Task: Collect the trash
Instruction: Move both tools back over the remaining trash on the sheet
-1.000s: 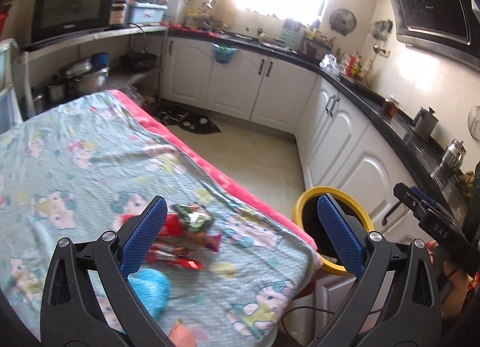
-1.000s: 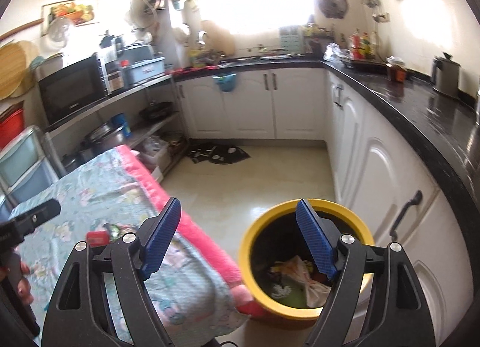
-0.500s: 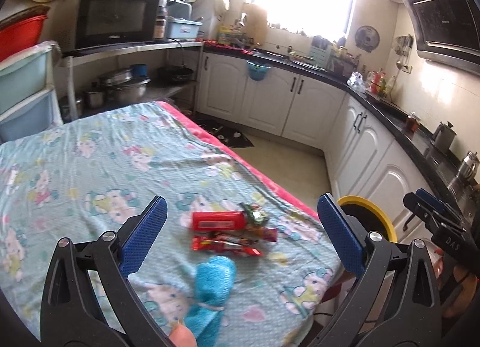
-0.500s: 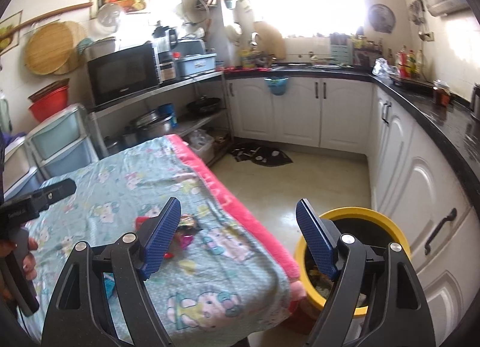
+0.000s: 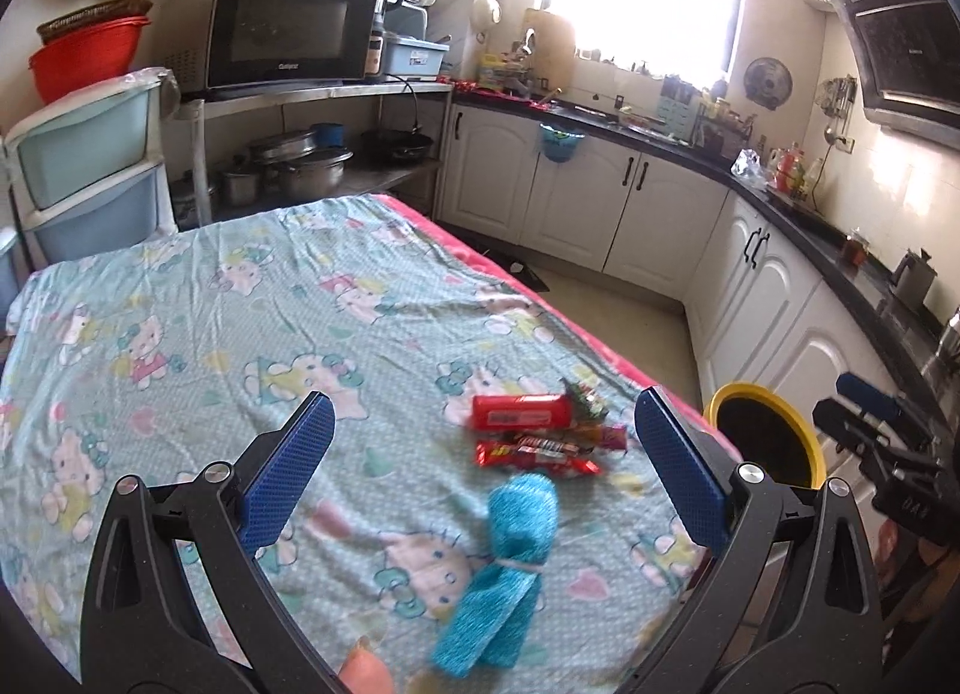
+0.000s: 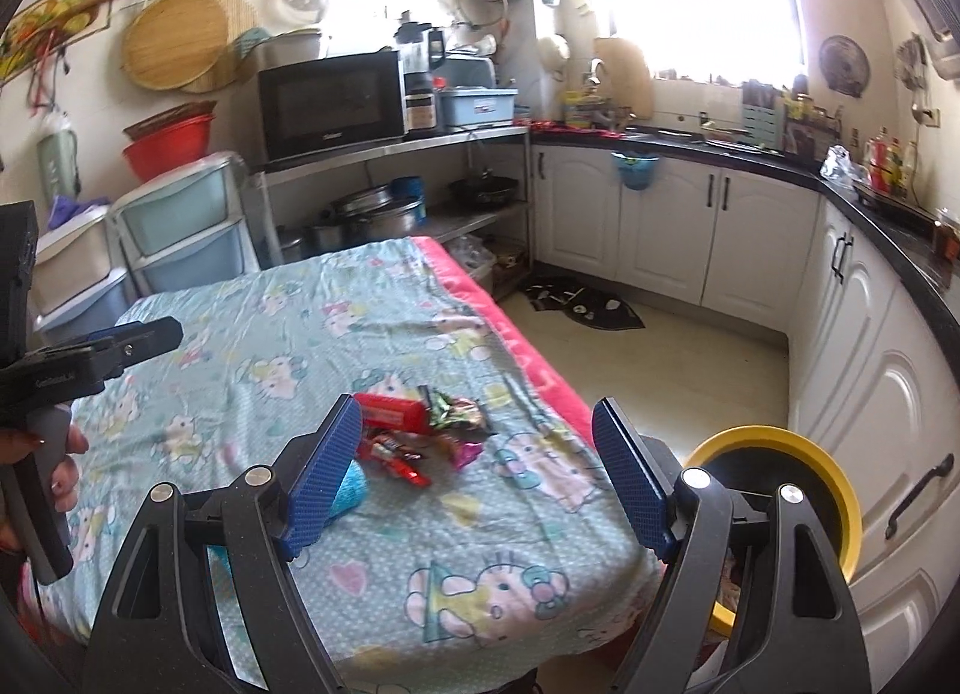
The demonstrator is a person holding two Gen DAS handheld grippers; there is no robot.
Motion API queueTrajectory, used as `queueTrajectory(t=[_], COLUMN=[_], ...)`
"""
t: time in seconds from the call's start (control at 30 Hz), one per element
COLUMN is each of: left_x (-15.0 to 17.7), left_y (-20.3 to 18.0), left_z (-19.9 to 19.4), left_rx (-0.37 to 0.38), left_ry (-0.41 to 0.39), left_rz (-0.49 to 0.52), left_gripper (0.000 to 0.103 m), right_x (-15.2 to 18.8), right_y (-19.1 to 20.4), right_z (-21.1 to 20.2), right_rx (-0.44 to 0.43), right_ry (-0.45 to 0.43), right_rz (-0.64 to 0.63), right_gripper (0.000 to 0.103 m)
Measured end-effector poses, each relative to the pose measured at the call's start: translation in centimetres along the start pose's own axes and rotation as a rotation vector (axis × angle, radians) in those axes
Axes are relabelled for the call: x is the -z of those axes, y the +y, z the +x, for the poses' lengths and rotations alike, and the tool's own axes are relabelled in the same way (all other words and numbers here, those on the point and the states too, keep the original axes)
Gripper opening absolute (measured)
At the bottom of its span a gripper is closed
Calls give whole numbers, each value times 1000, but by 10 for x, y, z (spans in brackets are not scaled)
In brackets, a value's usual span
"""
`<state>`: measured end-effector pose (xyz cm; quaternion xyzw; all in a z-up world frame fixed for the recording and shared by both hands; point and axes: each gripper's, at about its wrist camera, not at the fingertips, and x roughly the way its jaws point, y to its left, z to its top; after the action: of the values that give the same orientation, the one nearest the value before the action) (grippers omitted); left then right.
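Left-wrist view. The left gripper (image 5: 483,463) hangs above the table (image 5: 180,304), its blue pads spread wide with nothing between them; it is released. Between the pads, on the cartoon-print cloth (image 5: 336,298), lies the trash: a red packet (image 5: 521,411), a green crumpled wrapper (image 5: 585,394) touching its right end, and a red bar wrapper (image 5: 537,454) just below. A blue rolled cloth (image 5: 510,550) lies nearer the camera, beside the wrappers. At the far right, off the table's corner, stands the yellow-rimmed bin (image 5: 765,433); the right gripper (image 5: 876,430) shows beside it.

Right-wrist view. At the left edge, a hand (image 6: 57,454) grips the left gripper's handle. The right gripper (image 6: 477,478) is likewise released, its pads wide apart and empty, over the table's near right corner. The trash sits just beyond its left pad: red packet (image 6: 393,412), green wrapper (image 6: 453,409), a pink wrapper (image 6: 468,451), red bar wrapper (image 6: 396,457). The bin (image 6: 834,490) stands on the floor to the right, below the white cabinets (image 6: 660,226).
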<state>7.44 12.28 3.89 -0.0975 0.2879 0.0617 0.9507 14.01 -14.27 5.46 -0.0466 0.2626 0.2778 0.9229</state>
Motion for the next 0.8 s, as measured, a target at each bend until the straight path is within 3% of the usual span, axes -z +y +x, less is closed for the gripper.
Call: queueTrajectory(t=[0.27, 0.57, 0.8], left_x=[15, 35, 48], left_y=[15, 19, 17], left_z=[0, 7, 20], left_rx=[-16, 18, 50], left_ry=[36, 89, 133], left_rz=[-9, -1, 9], left_gripper=[92, 92, 92], right_x=[-2, 0, 6], right_y=[16, 25, 29], right_z=[7, 27, 51], right_rx=[-53, -96, -116], right_ry=[23, 76, 139], right_rz=[-32, -64, -87], right_gripper=[77, 76, 66])
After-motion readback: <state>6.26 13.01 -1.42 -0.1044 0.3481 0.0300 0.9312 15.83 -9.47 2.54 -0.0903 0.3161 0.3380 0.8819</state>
